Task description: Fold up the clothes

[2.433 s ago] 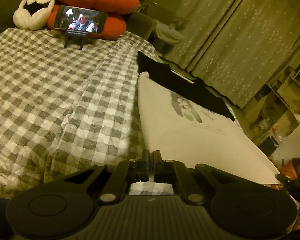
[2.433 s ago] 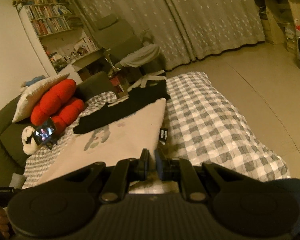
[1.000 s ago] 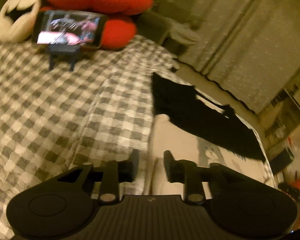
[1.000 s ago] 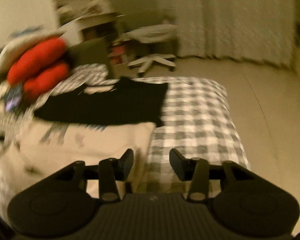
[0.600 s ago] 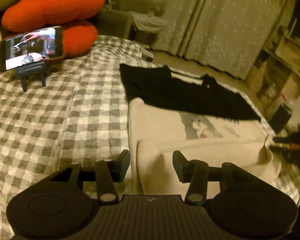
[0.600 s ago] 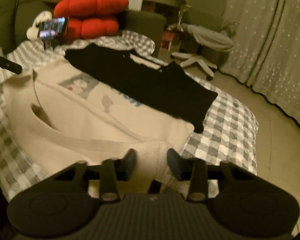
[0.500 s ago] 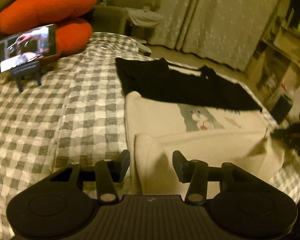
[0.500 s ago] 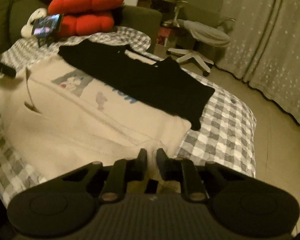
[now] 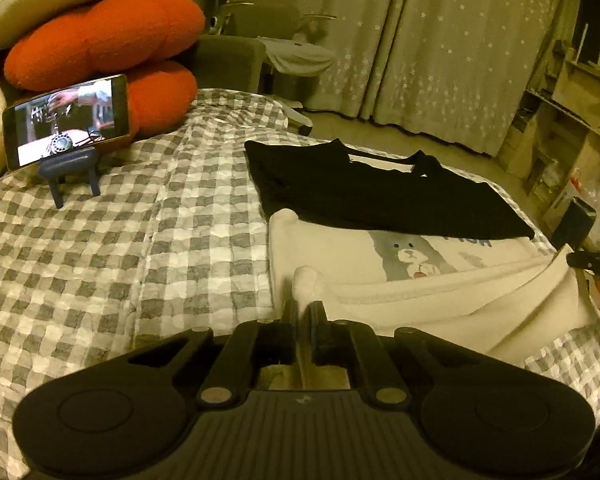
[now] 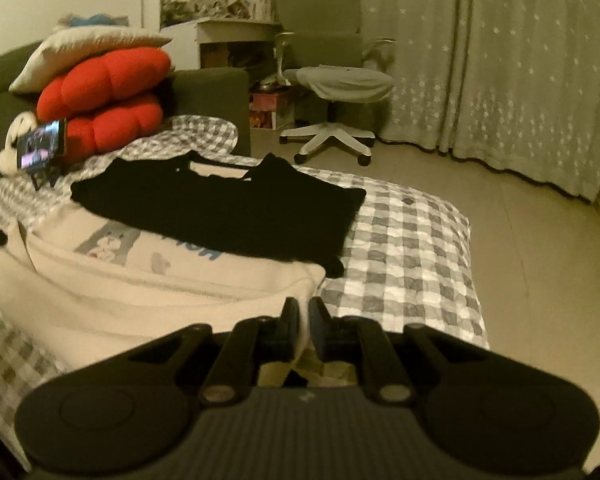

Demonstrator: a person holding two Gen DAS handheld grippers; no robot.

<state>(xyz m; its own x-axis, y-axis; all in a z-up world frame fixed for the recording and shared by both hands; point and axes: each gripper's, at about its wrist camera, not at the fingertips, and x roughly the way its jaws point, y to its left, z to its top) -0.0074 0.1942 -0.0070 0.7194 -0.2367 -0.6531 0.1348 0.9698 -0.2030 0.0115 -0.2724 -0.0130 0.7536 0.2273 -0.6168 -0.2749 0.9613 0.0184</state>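
Both closed now on the near folded edge of the cream sweatshirt on the bed: left gripper just clamped, right gripper already pinching. Ready, probably, for the next fold toward the black shirt.

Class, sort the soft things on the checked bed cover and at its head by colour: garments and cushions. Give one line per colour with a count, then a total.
Black: 1, the black top
Cream: 2, the cream sweatshirt and the cream pillow
Red: 2, the upper red cushion and the lower red cushion
Total: 5
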